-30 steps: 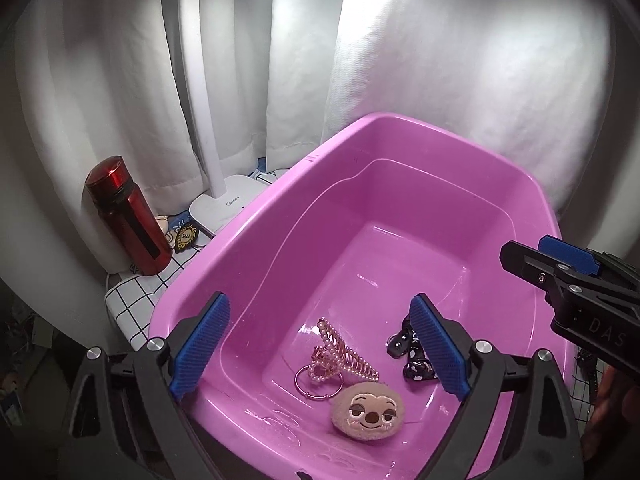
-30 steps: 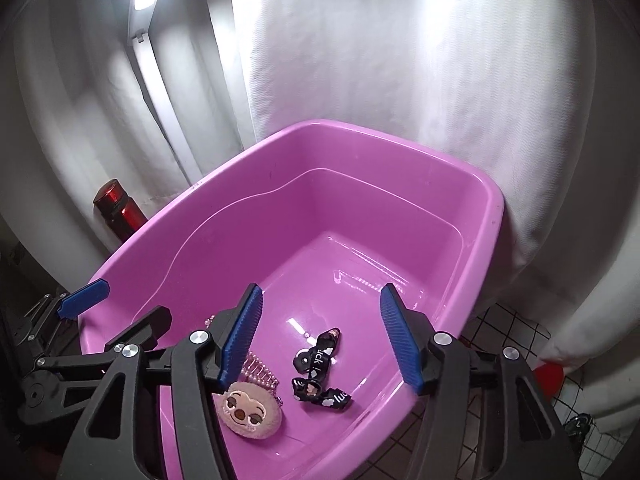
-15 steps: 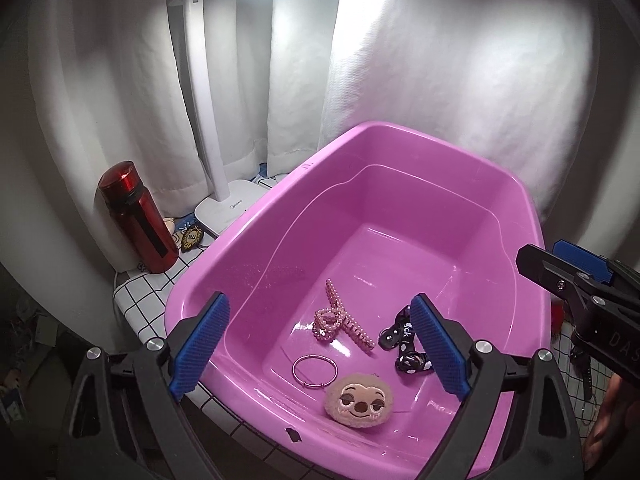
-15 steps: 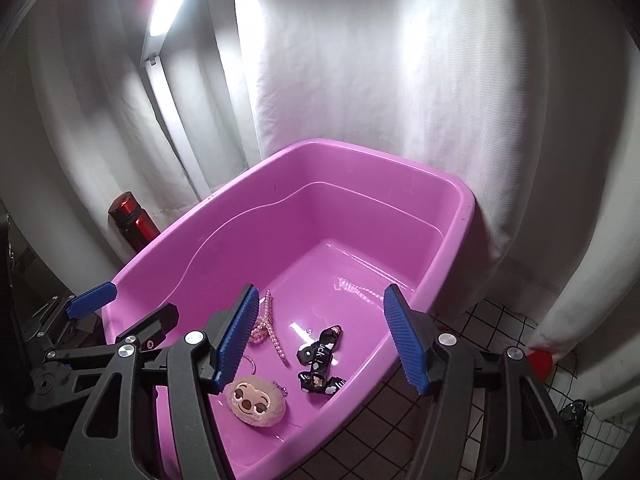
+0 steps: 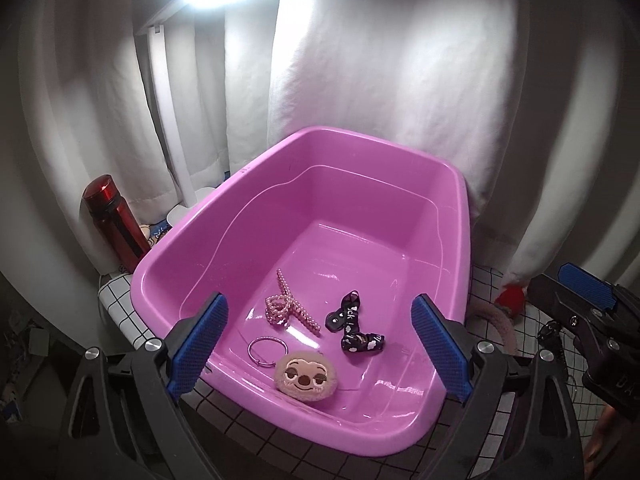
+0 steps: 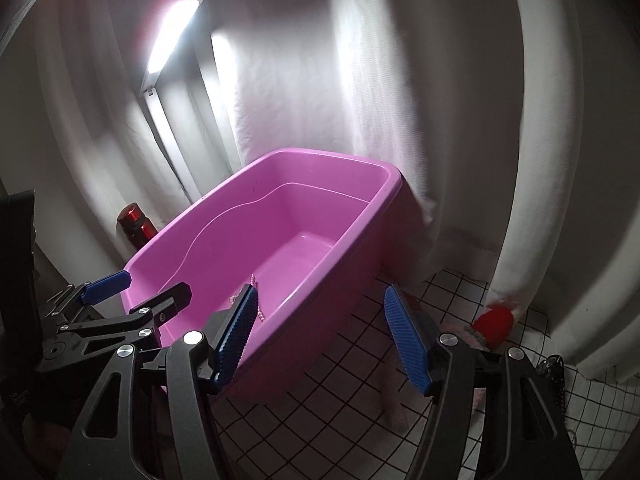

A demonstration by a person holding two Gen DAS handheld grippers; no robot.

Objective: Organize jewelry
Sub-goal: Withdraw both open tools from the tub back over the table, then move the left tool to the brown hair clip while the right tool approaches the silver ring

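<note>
Four items are gathered in the pink tub at its near end: a pearl hair claw, a black printed ribbon, a metal ring and a plush sloth charm, the ring touching the charm. They are likely kept there so loose pcs stay contained.

The left gripper is held over the tub's near rim, jaws wide, nothing gripped. The right gripper is held past the tub's right side over the tiled table, jaws wide and empty, prob. aimed at a pink fuzzy item and a red object near the table's right edge.

A red bottle and lamp stand by the tub's far-left corner.
</note>
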